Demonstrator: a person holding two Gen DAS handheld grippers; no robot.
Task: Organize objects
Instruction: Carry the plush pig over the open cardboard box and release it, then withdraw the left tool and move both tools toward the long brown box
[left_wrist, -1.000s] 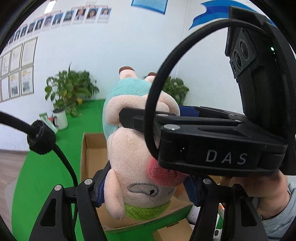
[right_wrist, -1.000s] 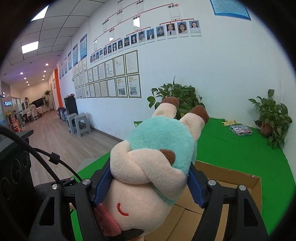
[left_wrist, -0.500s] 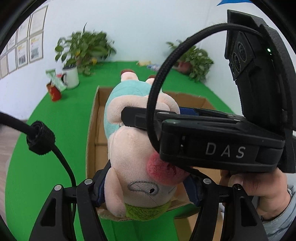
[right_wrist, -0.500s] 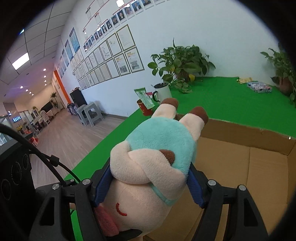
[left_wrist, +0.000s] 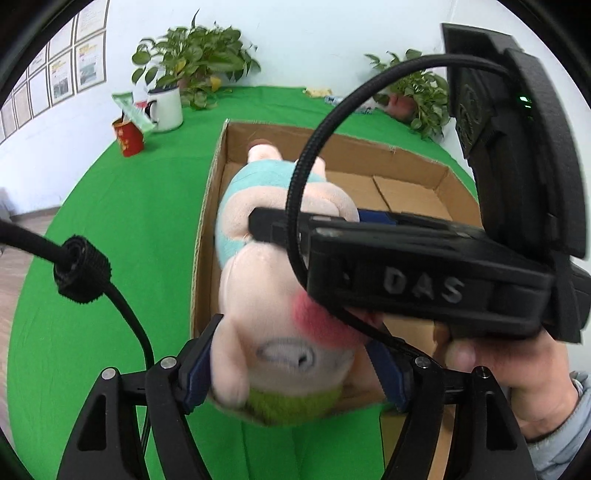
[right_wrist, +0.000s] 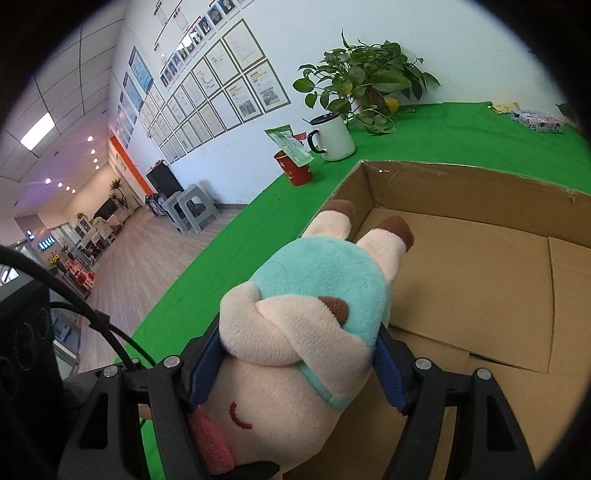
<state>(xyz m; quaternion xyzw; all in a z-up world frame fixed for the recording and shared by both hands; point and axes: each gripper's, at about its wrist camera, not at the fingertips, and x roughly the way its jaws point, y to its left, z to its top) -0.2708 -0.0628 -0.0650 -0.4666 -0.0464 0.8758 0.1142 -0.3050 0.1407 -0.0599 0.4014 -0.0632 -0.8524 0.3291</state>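
Right now I hold the plush pig (left_wrist: 280, 295) head toward me with both tongs at once. My left tongs (left_wrist: 291, 365) sit at its head: the blue pads flank the pink face near the snout and the green tuft, and these jaws have just been opening a little with the head between them; the left pad seems to touch the cheek, though I cannot tell whether either one presses. My right tongs (right_wrist: 295, 369) are clamped on the pig's body, where the folded arms meet the teal shirt, and both blue pads dent the plush. From the left wrist camera the right tongs cross in front of the toy as a black bar marked DAS, with my right hand (left_wrist: 517, 376) beneath it.

The pig hangs over the near left corner of the open cardboard box (right_wrist: 480, 192), its brown-tipped feet pointing toward the box's far left wall; I cannot tell whether it touches the cardboard floor. The box lies on the green desk (left_wrist: 140, 206). Beyond its far left corner, near the desk's left edge, stand a white mug (right_wrist: 332, 136) and a red cup (right_wrist: 297, 170) with a green packet (right_wrist: 290, 144) in it, and behind them a potted plant (right_wrist: 365, 77) stands at the wall.
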